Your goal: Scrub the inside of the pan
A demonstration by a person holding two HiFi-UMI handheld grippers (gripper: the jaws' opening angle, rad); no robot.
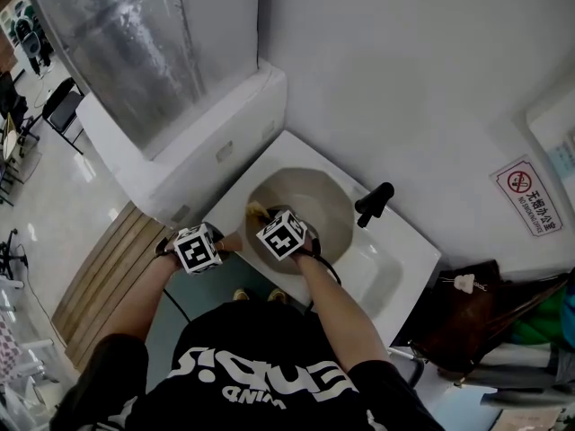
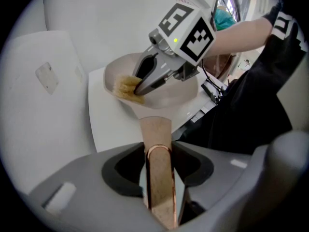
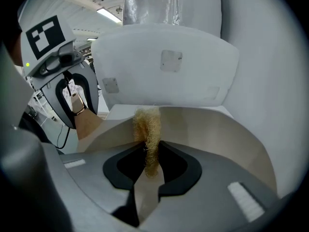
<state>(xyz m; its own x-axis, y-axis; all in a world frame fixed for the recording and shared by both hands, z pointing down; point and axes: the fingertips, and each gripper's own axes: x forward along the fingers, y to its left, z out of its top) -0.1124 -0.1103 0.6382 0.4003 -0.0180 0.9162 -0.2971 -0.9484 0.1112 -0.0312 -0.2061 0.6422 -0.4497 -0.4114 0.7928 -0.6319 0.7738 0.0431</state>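
The step in hand looks like the start of scrubbing, and doing it well depends on the two sides working against each other. On the left, the left gripper (image 2: 158, 153) should hold the handle (image 2: 155, 128) firmly so the pan (image 1: 314, 203) cannot spin or slide in the white sink (image 1: 388, 260) once pressure comes on. On the right, the scrubber (image 3: 146, 125) should be pressed flat against the beige inner surface. It should then be worked in overlapping circles from the left wall across the floor to the far side, without knocking the black tap (image 1: 373, 203) at the pan's right. The pad sticks well out past the fingertips, so a light, steady push is likely better than a hard one, which could fold it or drag it from the grip. As for the grippers, the left one is clamped on the copper-edged handle, its jaws standing fairly wide around that broad strip. The handle runs from the pan toward the person at the near left. The pan itself sits in the sink basin, open side up. The right gripper (image 3: 150, 151) is pinched narrow on the golden, fibrous scrubber. The pad's free end lies at the pan's left inner wall just by the rim, though it cannot be told whether it already presses on the metal.
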